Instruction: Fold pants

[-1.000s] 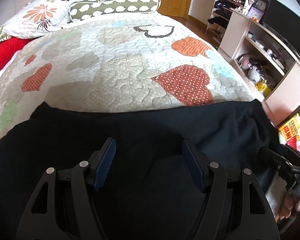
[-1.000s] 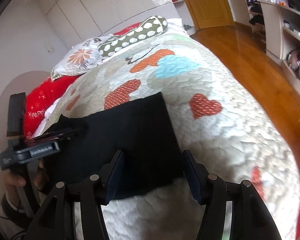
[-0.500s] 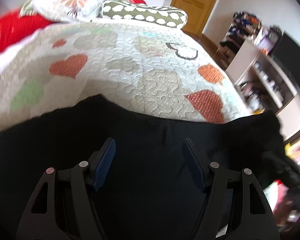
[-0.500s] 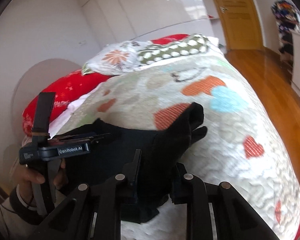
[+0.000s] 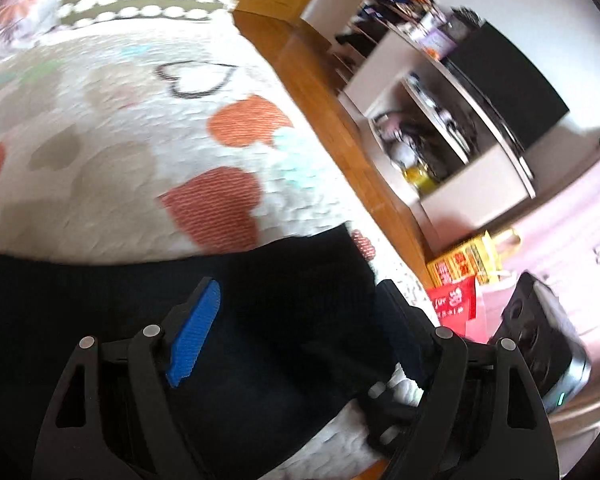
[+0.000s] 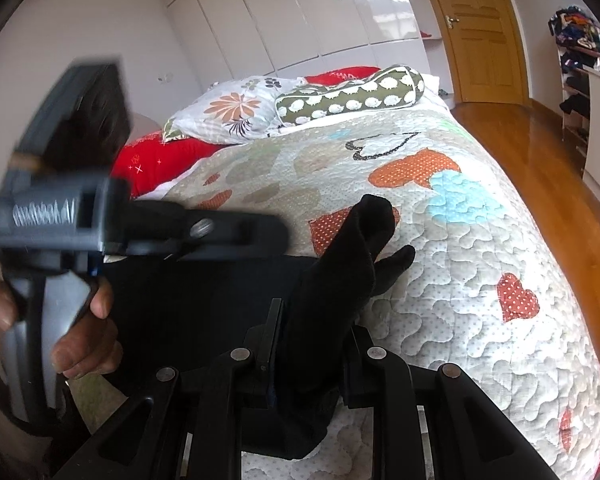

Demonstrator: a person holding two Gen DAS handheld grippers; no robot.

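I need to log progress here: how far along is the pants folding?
Partly done. The black pants already lie as a compact rectangle on the quilt. In hand: the right tool is shut on a lifted edge, while the left tool is open above the fabric. Left: laying that fold over and flattening it.

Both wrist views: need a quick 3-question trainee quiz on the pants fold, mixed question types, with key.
1. True or false: the right tongs are shut on a raised fold of the black pants.
2. The left tongs are: A) shut on the pants, B) open over the pants, C) holding a pillow.
3. Fill in: the pants lie on a quilt patterned with ____.

Key
1. True; the cloth stands up from between the closed fingers.
2. B; both blue pads sit wide apart with the black cloth beneath them.
3. Hearts.
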